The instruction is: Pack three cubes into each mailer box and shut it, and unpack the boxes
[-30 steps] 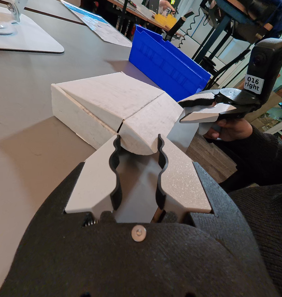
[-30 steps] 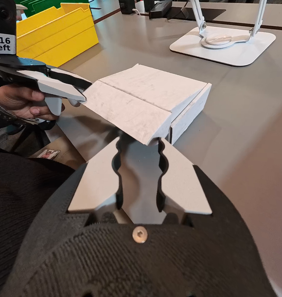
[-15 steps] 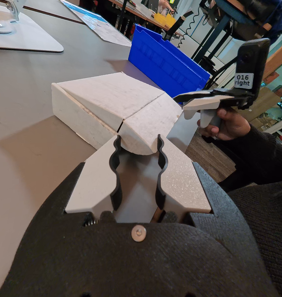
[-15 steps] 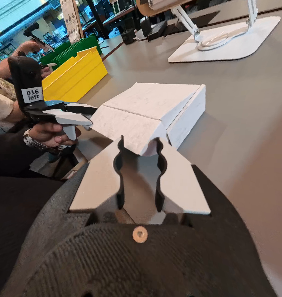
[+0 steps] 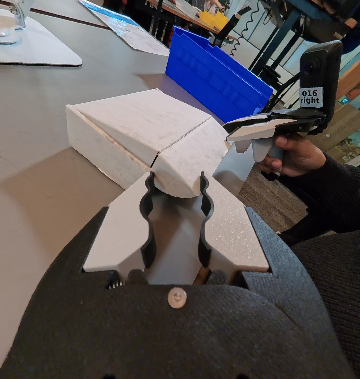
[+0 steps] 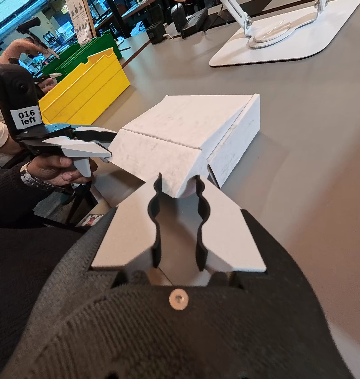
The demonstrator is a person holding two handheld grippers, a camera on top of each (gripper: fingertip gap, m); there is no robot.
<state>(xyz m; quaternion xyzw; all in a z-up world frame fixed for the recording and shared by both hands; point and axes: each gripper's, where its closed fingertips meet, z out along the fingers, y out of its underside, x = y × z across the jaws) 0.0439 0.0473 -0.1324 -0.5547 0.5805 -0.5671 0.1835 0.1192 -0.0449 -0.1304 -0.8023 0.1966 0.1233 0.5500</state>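
Observation:
A white mailer box (image 5: 138, 123) lies on the grey table (image 5: 31, 184), its lid slanting down and its front flap (image 5: 187, 164) sticking out toward me. My left gripper (image 5: 176, 181) is open, with the flap's left corner over the gap between its fingertips. My right gripper (image 6: 178, 180) is open, with the flap's right corner (image 6: 175, 174) over its gap. Each gripper also shows in the other's view, the right one (image 5: 230, 133) and the left one (image 6: 108, 145), both at the flap's edge. The box (image 6: 195, 121) hides its inside; no cubes show.
A blue bin (image 5: 216, 82) stands behind the box on the right side. A yellow bin (image 6: 84, 92) and green bins (image 6: 82, 53) stand on the left side. A white stand base (image 6: 287, 39) is at the back. The table's near edge (image 5: 232, 168) is right under the flap.
My right gripper lifted and tilted at the flap's right corner, then settled level again there. My left gripper has stayed put. The flap holds about the same angle.

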